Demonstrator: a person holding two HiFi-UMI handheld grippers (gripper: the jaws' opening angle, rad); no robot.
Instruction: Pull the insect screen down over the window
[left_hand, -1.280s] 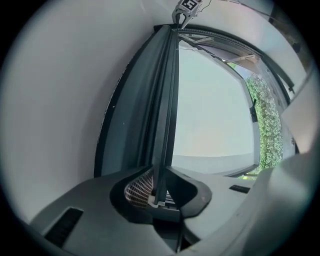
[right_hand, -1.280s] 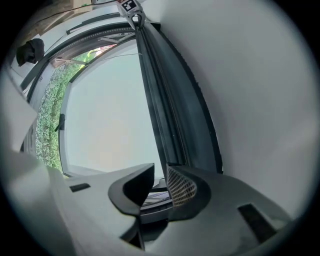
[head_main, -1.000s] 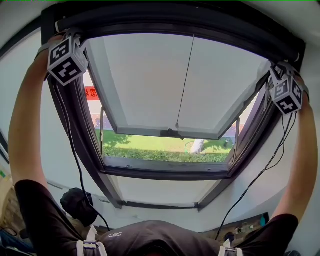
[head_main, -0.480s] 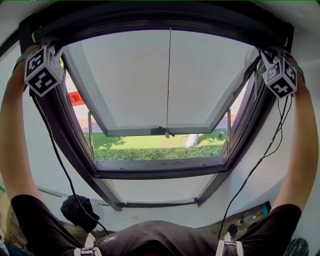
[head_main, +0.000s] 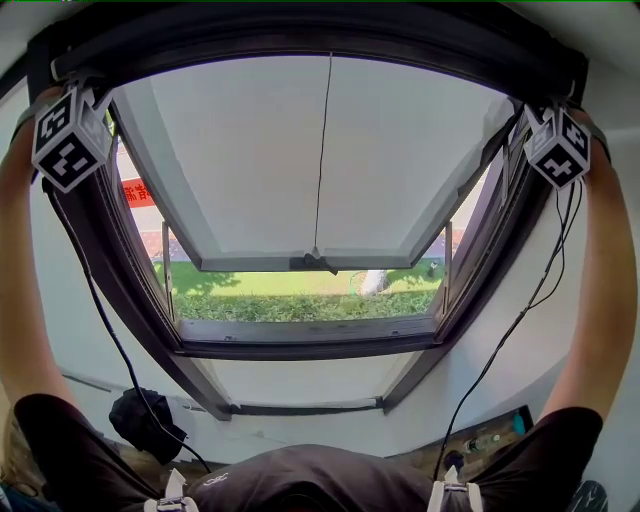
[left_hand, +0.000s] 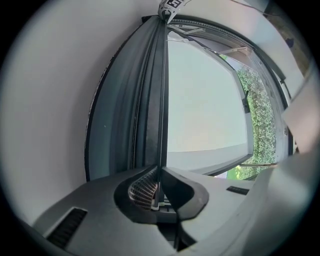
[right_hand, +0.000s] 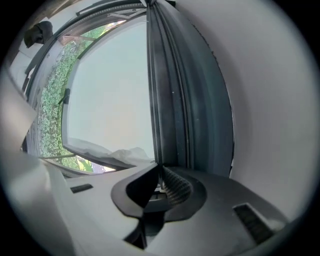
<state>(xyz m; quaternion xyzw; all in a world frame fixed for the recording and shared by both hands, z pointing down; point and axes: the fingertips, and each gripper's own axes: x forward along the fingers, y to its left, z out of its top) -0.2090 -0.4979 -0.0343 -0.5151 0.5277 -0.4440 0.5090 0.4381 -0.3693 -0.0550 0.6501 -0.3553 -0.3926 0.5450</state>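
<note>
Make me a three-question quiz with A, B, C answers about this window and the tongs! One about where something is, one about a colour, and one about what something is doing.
1. Where does the thin cord hang?
A) Down the middle of the window pane
B) Across the floor
C) Around the person's arm

2. What colour is the sign outside, left of the pane?
A) Blue
B) Red
C) Yellow

3. What are the left tongs doing?
A) Standing wide open
B) Holding a cup
C) Shut on a thin dark bar

Answers:
1 A, the head view shows it running straight down the pane's centre.
2 B, it shows bright red past the frame.
3 C, the left gripper view shows the tongs pinched together on the bar's edge.
</note>
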